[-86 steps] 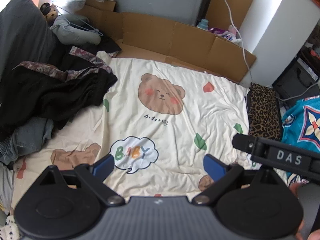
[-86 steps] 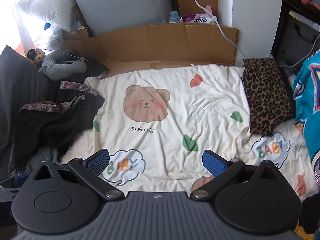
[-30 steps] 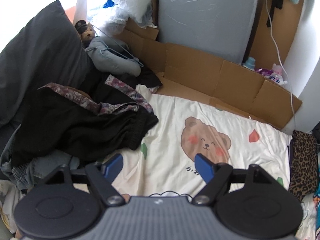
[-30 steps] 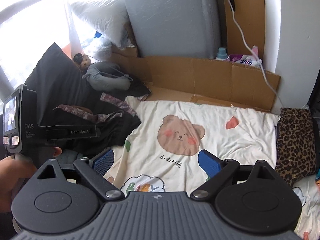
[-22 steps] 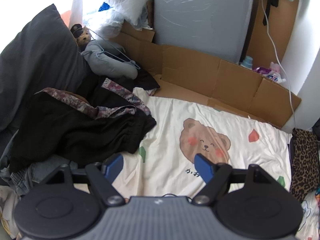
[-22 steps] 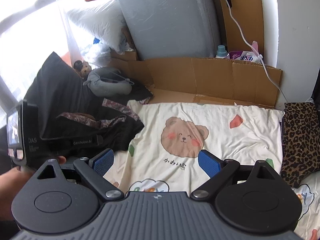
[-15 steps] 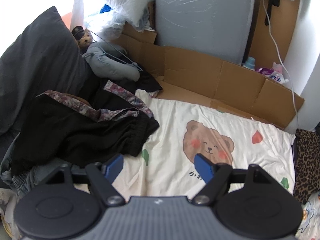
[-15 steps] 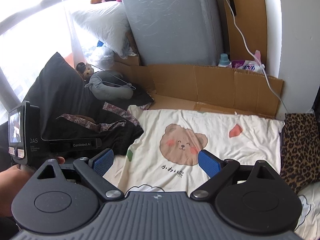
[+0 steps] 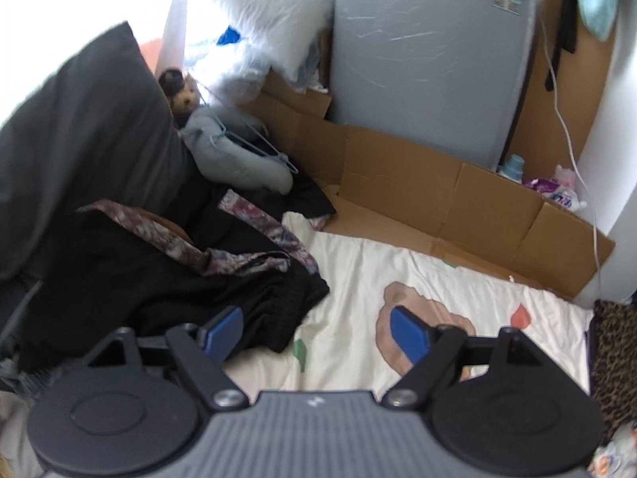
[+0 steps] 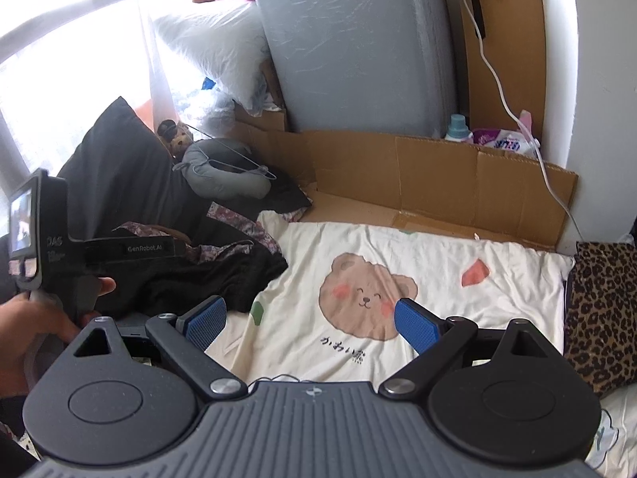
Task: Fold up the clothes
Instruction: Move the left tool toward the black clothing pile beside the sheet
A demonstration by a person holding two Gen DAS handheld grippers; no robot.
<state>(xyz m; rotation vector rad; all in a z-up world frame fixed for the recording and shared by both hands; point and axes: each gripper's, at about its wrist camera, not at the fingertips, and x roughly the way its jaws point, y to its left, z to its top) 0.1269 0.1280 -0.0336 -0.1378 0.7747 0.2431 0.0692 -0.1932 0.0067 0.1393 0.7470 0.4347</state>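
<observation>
Left gripper (image 9: 316, 328), black w/ blue pads, jaws spread wide, nothing between them; it hangs over the edge of the pile of black clothes (image 9: 167, 294), its left pad over the dark fabric, the right pad over the cream bedsheet printed with a brown bear face (image 9: 458, 279). Right gripper (image 10: 310, 324) also spread wide & empty, above the bear print on the sheet.

Clothes pile sits on the left part of the sheet: black garments heaped w/ a purple-grey floral patterned strip of fabric (image 9: 254, 255) draped across the top. In the right wrist view the person's hand (image 10: 36, 318) grips the left tool's handle just beside the pile.

Around it: big dark grey pillow (image 9: 79, 139) behind the pile, grey neck pillow (image 9: 239, 167) w/ a thin wire hanger (image 9: 254, 147) lying on it, small brown teddy (image 9: 181, 91) next to that. Flattened brown cardboard (image 9: 438, 199) lines the far edge of the sheet; tall grey plastic-wrapped slab (image 9: 422, 51) stands behind it. White pillow (image 10: 215, 47) by the bright window. Leopard-print fabric (image 10: 601, 302) at the right edge of the sheet. White cable (image 10: 509, 99) runs down the wall; a blue-capped bottle (image 10: 456, 127) & a pink-white packet (image 10: 501, 141) sit behind the cardboard.
</observation>
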